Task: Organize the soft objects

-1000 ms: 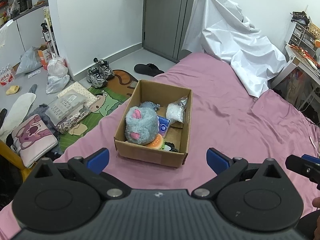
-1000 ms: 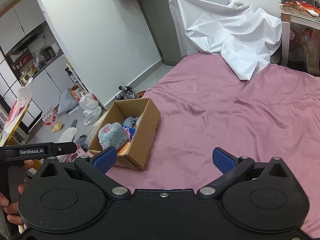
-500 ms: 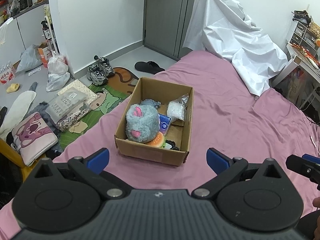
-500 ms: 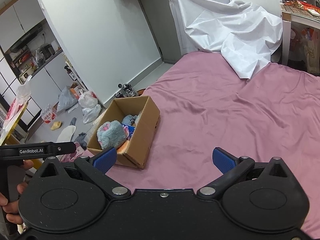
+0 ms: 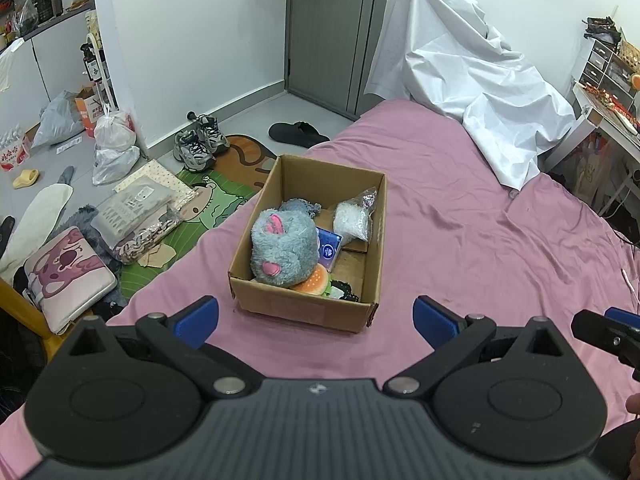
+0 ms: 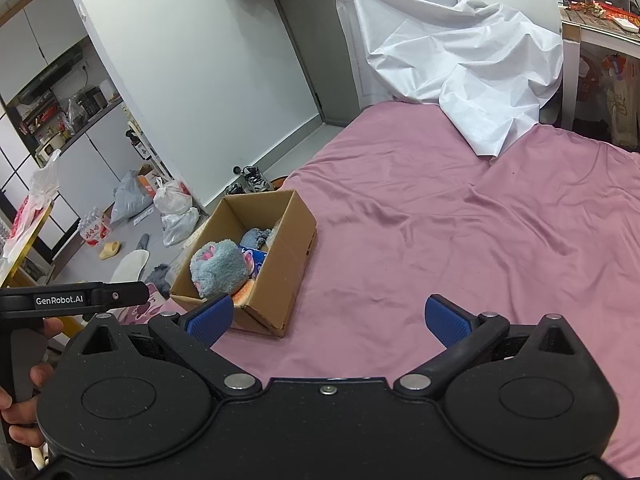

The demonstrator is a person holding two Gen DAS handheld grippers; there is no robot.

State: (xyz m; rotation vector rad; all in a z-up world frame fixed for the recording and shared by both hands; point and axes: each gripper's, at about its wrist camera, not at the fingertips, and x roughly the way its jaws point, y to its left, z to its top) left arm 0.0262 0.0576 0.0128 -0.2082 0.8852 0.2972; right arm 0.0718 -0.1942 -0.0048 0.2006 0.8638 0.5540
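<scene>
A cardboard box [image 5: 308, 304] sits on the bed [image 5: 460, 240] near its left edge, holding a plush toy [image 5: 284, 252]; a draped sheet [image 5: 460, 88] lies behind.

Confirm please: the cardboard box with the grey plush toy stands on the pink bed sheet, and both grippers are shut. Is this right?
Not quite. The cardboard box with the grey plush toy does stand on the pink bed sheet, but both grippers are open: left gripper in the left wrist view, right gripper in the right wrist view.

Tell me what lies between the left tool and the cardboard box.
Only bare pink bedsheet. The left wrist view shows nothing else between the open left tool and the cardboard box.
</scene>
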